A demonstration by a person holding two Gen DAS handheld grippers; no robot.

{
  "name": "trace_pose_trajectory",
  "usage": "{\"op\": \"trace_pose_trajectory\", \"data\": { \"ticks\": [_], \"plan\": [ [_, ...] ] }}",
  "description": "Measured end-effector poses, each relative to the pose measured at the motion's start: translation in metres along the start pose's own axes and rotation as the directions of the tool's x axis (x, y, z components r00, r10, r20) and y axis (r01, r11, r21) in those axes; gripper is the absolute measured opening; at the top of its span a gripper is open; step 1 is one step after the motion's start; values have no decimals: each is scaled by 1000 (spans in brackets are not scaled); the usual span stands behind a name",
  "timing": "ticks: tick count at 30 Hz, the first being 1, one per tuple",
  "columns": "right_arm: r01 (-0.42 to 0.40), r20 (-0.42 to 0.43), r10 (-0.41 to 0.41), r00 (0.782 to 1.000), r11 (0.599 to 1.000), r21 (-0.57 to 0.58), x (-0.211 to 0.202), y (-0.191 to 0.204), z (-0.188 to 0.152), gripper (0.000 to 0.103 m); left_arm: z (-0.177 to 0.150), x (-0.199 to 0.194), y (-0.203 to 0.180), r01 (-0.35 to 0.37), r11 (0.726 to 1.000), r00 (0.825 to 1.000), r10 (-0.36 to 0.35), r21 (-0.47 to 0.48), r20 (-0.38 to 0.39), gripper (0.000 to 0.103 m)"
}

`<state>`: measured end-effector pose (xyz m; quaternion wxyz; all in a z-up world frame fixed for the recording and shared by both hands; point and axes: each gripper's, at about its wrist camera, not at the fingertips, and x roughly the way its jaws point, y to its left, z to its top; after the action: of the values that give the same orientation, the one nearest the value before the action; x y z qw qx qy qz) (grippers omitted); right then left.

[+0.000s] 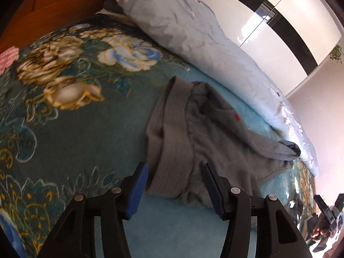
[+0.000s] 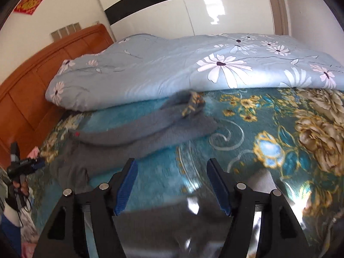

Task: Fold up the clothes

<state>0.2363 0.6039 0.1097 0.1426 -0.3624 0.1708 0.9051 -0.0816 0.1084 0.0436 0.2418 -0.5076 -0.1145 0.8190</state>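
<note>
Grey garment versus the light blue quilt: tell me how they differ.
The grey garment is plain, apart from a small red mark; the light blue quilt carries white daisies. The garment lies crumpled in the middle of the floral blanket; the quilt is piled long along its far edge. Both are rumpled cloth, unheld.

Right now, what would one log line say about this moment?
left gripper: open, at grey garment edge | right gripper: open, over floral blanket | garment: rumpled, unfolded

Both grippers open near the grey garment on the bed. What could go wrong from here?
1. The grey garment lies bunched in layers; the open left gripper may pinch several folds.
2. It lies on the fuzzy floral blanket; a low pinch could catch that too.
3. The open right gripper is over blanket, not garment.
</note>
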Motion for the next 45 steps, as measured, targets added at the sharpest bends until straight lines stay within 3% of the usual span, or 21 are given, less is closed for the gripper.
{"op": "trace_pose_trajectory", "data": {
  "ticks": [3,5,9,13,16,20,22,24,25,26,27,33,37,40,42,45],
  "plan": [
    [96,-40,-98,994,994,-45,-22,-9,-50,68,-22,1,10,5,1000,1000,-5,-23,-4,58],
    [130,-89,-131,987,991,-13,-21,-22,-73,68,-30,1,12,12,999,1000,-12,-31,-8,58],
    [119,-133,-97,986,979,165,-9,-52,-97,68,-38,8,7,43,997,999,-44,-61,-24,58],
    [12,-113,28,993,939,345,1,-68,-107,68,-40,21,2,5,998,999,-7,-57,-36,58],
    [-41,-82,76,994,931,363,11,-63,-102,68,-36,31,6,-31,998,999,29,-60,-27,58],
    [-108,-35,131,991,915,389,21,-59,-90,68,-27,39,5,-21,999,1000,20,-45,-13,57],
    [-142,-7,159,987,900,411,24,-58,-84,61,-23,44,2,-17,1000,1000,17,-21,-4,56],
    [-154,5,168,986,893,422,26,-57,-77,19,-21,47,3,10,999,1000,-10,-37,6,42],
    [-158,11,169,986,893,421,27,-56,-72,9,-18,48,4,33,998,999,-32,-60,14,26],
    [-162,20,170,985,893,419,26,-55,-67,8,-16,48,4,51,996,998,-49,-79,24,3],
    [-167,32,169,985,894,415,24,-54,-61,8,-14,46,3,56,994,998,-53,-90,42,1],
    [-216,181,162,970,915,341,-22,-45,-15,8,5,0,-14,110,991,981,-96,-81,167,0],
    [-228,257,159,953,937,265,-61,-35,1,8,5,-18,-19,37,999,987,-32,-30,157,1],
    [-218,252,157,955,947,235,-70,-29,0,8,-5,-11,-10,30,998,992,-23,-52,122,2],
    [-217,245,158,957,947,238,-70,-29,-2,8,-10,1,3,41,992,997,-32,-117,74,6],
    [-228,249,167,954,943,243,-70,-32,-4,8,-16,26,27,105,964,994,-100,-245,34,33]
  ]
}}
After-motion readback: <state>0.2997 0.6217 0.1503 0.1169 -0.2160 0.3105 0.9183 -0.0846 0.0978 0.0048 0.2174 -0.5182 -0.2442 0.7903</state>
